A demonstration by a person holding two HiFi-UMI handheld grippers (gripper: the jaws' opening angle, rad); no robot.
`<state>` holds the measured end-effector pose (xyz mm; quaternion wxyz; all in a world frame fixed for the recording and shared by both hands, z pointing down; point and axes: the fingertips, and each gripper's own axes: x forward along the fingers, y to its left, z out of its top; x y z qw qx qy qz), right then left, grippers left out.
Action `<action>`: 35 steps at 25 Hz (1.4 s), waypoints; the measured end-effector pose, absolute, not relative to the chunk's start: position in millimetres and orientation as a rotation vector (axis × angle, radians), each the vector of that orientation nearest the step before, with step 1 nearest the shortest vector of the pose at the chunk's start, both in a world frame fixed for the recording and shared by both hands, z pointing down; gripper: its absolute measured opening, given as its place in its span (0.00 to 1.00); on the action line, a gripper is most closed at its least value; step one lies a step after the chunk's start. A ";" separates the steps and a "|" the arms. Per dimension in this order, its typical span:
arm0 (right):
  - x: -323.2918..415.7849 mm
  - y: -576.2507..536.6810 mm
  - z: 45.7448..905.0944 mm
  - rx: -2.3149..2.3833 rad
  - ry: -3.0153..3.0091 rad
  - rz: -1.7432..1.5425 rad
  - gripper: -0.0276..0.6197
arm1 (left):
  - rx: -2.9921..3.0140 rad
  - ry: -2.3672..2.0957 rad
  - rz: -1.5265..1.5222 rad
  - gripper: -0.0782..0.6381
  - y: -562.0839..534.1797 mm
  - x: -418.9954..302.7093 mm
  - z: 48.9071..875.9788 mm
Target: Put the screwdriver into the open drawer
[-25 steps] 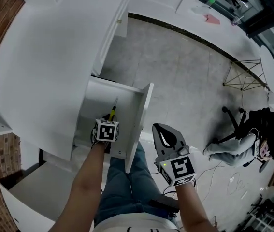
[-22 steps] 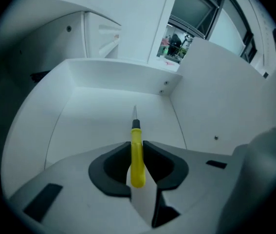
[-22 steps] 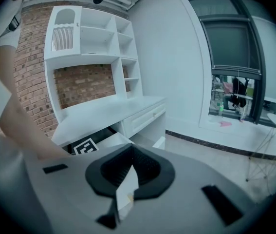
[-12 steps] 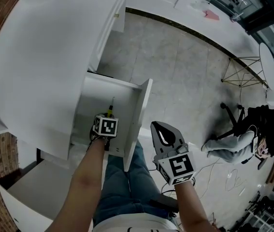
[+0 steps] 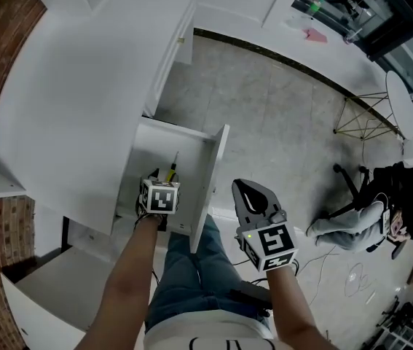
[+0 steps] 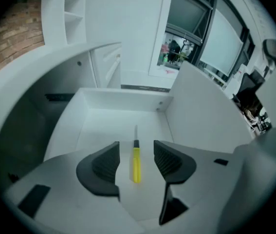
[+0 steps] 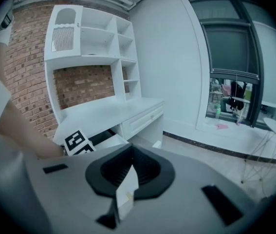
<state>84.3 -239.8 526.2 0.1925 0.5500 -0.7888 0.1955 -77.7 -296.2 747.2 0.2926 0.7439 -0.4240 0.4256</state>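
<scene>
We see the left gripper [image 6: 136,149] pointing steeply down into the open drawer [image 5: 207,195], and its jaws are opening, the dark ribbed pads [image 6: 105,163] standing clear on either side of the screwdriver [image 6: 136,164]. The screwdriver lies flat on the drawer's white floor between the two jaws (neither pad touches it), its yellow handle toward us and its thin metal shaft pointing at the drawer's far wall. From the head view we make out the same tool just beyond the left gripper's marker cube [image 5: 159,197], roughly midway across the drawer. The right gripper [image 7: 131,165] has its jaws closed, tips meeting; it hangs just outside the drawer's front panel, over the grey floor [image 5: 264,122] and above the person's jeans [image 5: 191,268]. The drawer stands pulled out from the white desk [image 5: 82,108], with a brick wall [image 5: 6,42] at the desk's far edge.
</scene>
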 end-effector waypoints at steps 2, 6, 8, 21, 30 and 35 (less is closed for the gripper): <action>85.6 -239.4 514.1 1.546 -2.227 0.543 0.06 | 2.038 -1.142 1.065 0.43 -297.7 -73.5 711.0; 93.0 -238.0 487.3 1.590 -2.271 0.528 0.06 | 2.124 -1.198 0.966 0.42 -288.0 -75.5 656.4; 93.0 -238.8 470.6 1.607 -2.293 0.510 0.06 | 2.152 -1.239 0.910 0.40 -285.0 -81.5 628.1; 80.1 -209.3 392.0 1.780 -2.299 0.230 0.06 | 2.448 -1.404 0.528 0.13 -262.1 -126.8 481.0; 63.8 -176.8 341.1 1.778 -2.313 -0.067 0.06 | 2.644 -1.533 0.199 0.13 -233.1 -151.6 377.4; 53.2 -166.1 306.9 1.762 -2.343 -0.236 0.06 | 2.689 -1.667 0.081 0.13 -215.2 -161.4 329.7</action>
